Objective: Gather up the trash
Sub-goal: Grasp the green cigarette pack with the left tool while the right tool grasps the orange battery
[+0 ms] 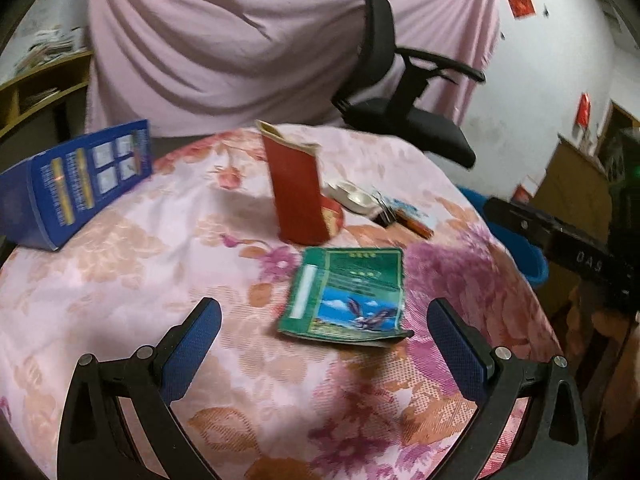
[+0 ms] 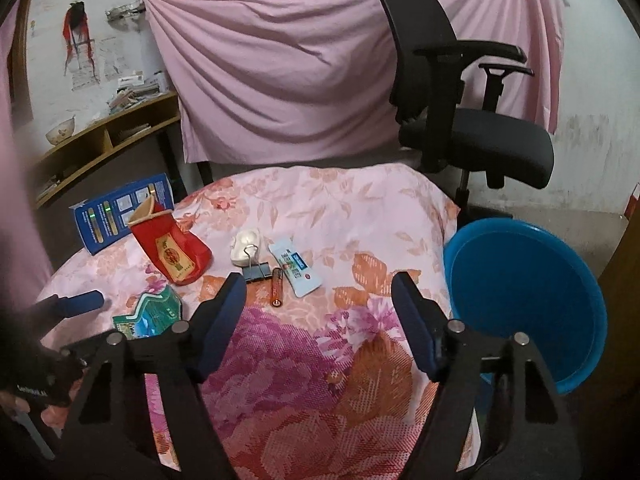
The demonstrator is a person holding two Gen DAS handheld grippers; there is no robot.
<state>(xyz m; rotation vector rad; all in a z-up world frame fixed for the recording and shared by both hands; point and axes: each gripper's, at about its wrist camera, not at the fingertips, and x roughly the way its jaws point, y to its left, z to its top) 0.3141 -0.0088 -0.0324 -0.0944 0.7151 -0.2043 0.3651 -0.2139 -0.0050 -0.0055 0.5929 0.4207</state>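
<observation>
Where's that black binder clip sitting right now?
In the right wrist view the binder clip lies mid-table, between the white lump and the battery.

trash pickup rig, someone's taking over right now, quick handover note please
Left gripper: open, nothing held, green flattened packet lying just ahead between its fingers.
Right gripper: open, nothing held, over the floral tablecloth.
On the table: red pouch, blue box, white wrapper, battery, binder clip, white lump.
Blue basin sits off the table's right edge; it looks empty.
Done: nothing collected yet, judging by the basin.
Left: all of it; the green packet looks like the first pick.
</observation>
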